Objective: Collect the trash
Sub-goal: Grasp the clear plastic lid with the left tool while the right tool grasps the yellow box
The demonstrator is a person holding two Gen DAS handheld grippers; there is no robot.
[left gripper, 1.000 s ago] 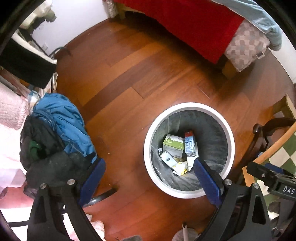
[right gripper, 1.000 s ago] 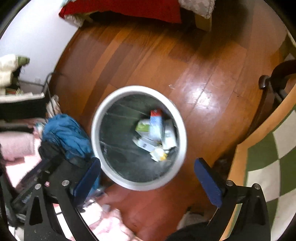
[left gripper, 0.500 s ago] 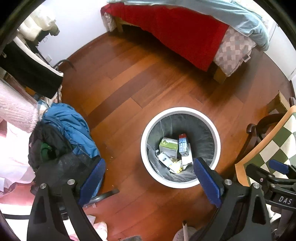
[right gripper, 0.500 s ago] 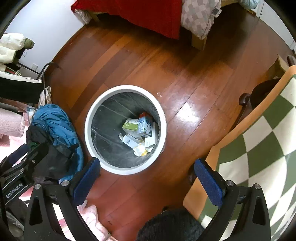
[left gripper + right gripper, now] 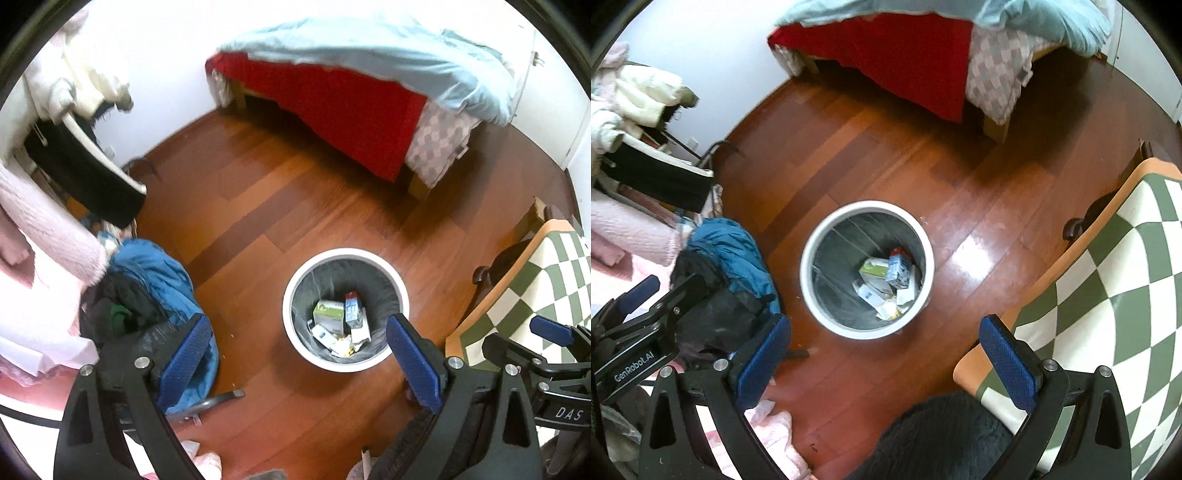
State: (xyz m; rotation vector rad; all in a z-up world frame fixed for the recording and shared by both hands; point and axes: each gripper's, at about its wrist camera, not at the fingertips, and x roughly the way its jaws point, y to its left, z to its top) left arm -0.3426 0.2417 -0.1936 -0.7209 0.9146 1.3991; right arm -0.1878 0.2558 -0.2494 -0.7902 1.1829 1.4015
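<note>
A round white trash bin (image 5: 295, 275) with a dark liner stands on the wooden floor; it also shows in the right wrist view (image 5: 809, 254). Inside lie several cartons and paper scraps (image 5: 338, 321), seen in the right wrist view too (image 5: 886, 280). My left gripper (image 5: 299, 360) is open and empty, high above the floor beside the bin. My right gripper (image 5: 884, 354) is open and empty, high above the bin's near side. Each gripper shows at the edge of the other's view.
A bed with a red sheet and light blue cover (image 5: 351, 74) stands at the back. A pile of blue and black clothes (image 5: 147, 288) lies left of the bin. A table with a green checked cloth (image 5: 1108, 277) and a chair (image 5: 491, 273) stand at the right.
Both grippers have risen away from the bin, which now looks smaller; more of the bed and wall have come into view. Both stay open and empty.
</note>
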